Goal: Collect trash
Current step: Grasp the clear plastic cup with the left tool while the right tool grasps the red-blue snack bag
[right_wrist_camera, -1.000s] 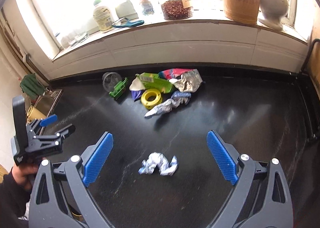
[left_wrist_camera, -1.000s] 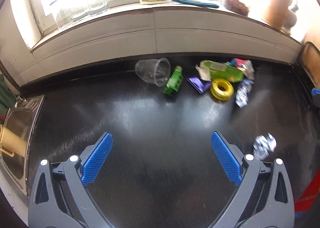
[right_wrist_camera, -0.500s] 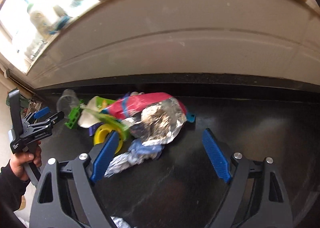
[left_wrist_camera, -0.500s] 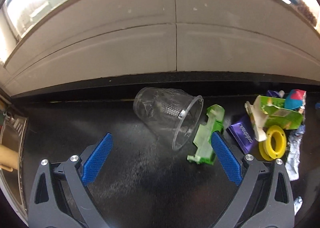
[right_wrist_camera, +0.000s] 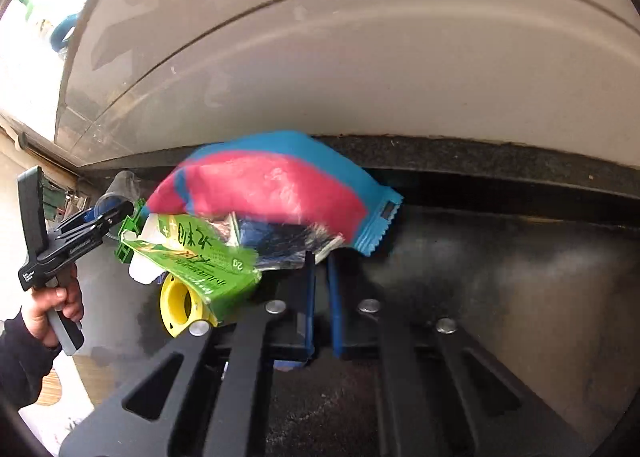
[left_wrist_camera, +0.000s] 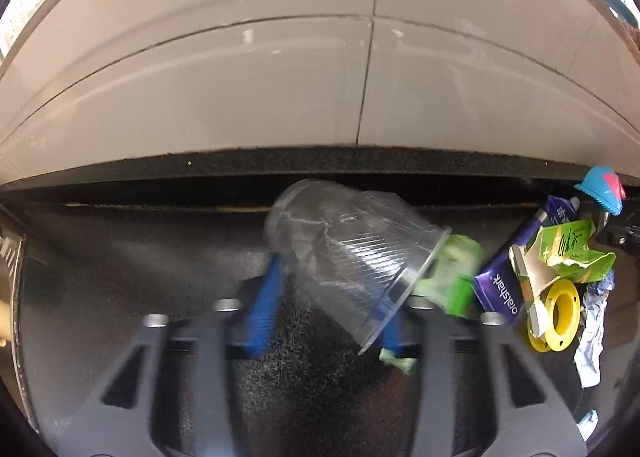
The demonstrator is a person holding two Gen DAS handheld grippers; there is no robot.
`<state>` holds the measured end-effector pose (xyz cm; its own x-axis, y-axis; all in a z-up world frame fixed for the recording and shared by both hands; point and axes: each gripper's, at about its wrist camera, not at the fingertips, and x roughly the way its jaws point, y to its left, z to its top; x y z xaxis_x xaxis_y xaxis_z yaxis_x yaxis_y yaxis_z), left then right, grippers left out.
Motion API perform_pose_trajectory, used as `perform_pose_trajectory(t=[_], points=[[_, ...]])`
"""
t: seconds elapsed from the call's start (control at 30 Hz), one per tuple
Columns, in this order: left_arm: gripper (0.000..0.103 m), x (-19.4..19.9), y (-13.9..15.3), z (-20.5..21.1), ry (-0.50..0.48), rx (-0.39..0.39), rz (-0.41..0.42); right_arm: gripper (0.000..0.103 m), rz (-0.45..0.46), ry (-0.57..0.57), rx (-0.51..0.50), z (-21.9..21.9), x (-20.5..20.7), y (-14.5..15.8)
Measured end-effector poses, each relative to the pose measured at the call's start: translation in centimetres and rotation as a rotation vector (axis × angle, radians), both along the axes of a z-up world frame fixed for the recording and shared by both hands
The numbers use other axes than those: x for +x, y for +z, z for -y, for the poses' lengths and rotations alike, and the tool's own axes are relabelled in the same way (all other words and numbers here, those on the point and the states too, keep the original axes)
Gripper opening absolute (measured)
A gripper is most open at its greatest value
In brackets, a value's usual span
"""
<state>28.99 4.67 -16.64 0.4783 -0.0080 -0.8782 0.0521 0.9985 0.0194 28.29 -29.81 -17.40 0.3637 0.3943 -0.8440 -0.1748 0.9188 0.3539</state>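
In the left wrist view a clear plastic cup (left_wrist_camera: 352, 249) lies on its side on the black counter, between my left gripper's (left_wrist_camera: 332, 297) blurred blue fingers, which are narrowed around it. In the right wrist view my right gripper (right_wrist_camera: 322, 269) is nearly shut on the edge of a red and blue snack wrapper (right_wrist_camera: 272, 185) with a foil lining. The wrapper sits on top of the trash pile. My left gripper also shows in the right wrist view (right_wrist_camera: 76, 233), held in a hand.
Beside the cup lie a green plastic piece (left_wrist_camera: 452, 277), a purple packet (left_wrist_camera: 504, 289), a torn green carton (left_wrist_camera: 568, 253) and a yellow tape ring (left_wrist_camera: 556, 305), with crumpled foil (left_wrist_camera: 592, 337) at the right. The tiled wall (left_wrist_camera: 360, 77) stands close behind.
Both grippers moved forward to the back of the counter and closed. The left fingers came in around the cup. The right fingers closed on the wrapper.
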Motion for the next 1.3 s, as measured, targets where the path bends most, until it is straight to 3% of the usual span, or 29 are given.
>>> perform_pose_trajectory(t=[0.03, 0.07, 0.13, 0.33, 0.5, 0.57, 0.6, 0.63, 0.87, 1.07, 1.1, 1.13, 1.17, 1.23, 1.3], points=[[0.018, -0.2, 0.2, 0.0, 0.001, -0.003, 0.005, 0.001, 0.012, -0.007, -0.004, -0.1, -0.5, 0.5], [0.011, -0.5, 0.3, 0.0, 0.002, -0.004, 0.007, 0.001, 0.022, -0.017, -0.008, -0.1, -0.9, 1.0], [0.005, -1.1, 0.7, 0.0, -0.003, -0.015, 0.009, 0.001, 0.04, -0.033, -0.005, -0.1, -1.5, 1.9], [0.003, -4.2, 2.8, -0.2, -0.015, -0.022, 0.035, 0.001, 0.085, -0.071, -0.025, -0.5, -3.6, 5.1], [0.003, -7.3, 4.1, -1.5, 0.007, -0.028, 0.051, 0.003, 0.026, -0.17, 0.006, 0.6, -2.4, 3.5], [0.003, -8.0, 4.7, -1.5, 0.021, -0.028, 0.048, 0.019, 0.012, -0.183, 0.01, 1.0, -2.1, 2.7], [0.003, -8.4, 5.0, -1.6, 0.025, -0.026, 0.049, 0.057, 0.012, -0.192, 0.011, 0.9, -1.9, 2.5], [0.003, -9.4, 5.3, -1.9, 0.028, -0.023, 0.051, 0.083, 0.032, -0.203, 0.019, 0.8, -1.7, 2.5], [0.003, -13.6, 6.7, -2.3, 0.067, -0.018, 0.053, 0.086, -0.019, -0.188, 0.072, -1.2, 1.2, 0.2], [0.003, -15.2, 6.7, -2.4, 0.079, 0.003, 0.039, 0.083, -0.033, -0.21, 0.118, -2.1, 3.2, -1.5], [0.003, -15.3, 6.9, -2.2, 0.079, 0.005, 0.04, 0.072, -0.036, -0.21, 0.129, -2.1, 3.4, -1.7], [0.003, -15.3, 6.9, -2.1, 0.078, 0.007, 0.039, 0.052, -0.042, -0.199, 0.162, -2.2, 3.5, -1.8], [0.003, -15.4, 6.9, -2.0, 0.077, 0.009, 0.039, 0.047, -0.048, -0.193, 0.185, -2.2, 3.6, -1.8], [0.003, -15.3, 6.9, -1.7, 0.074, 0.011, 0.034, 0.02, -0.033, -0.185, 0.187, -2.2, 3.6, -1.2], [0.003, -15.1, 6.9, -1.5, 0.07, 0.008, 0.034, 0.01, -0.015, -0.169, 0.191, -2.3, 3.4, -0.3]])
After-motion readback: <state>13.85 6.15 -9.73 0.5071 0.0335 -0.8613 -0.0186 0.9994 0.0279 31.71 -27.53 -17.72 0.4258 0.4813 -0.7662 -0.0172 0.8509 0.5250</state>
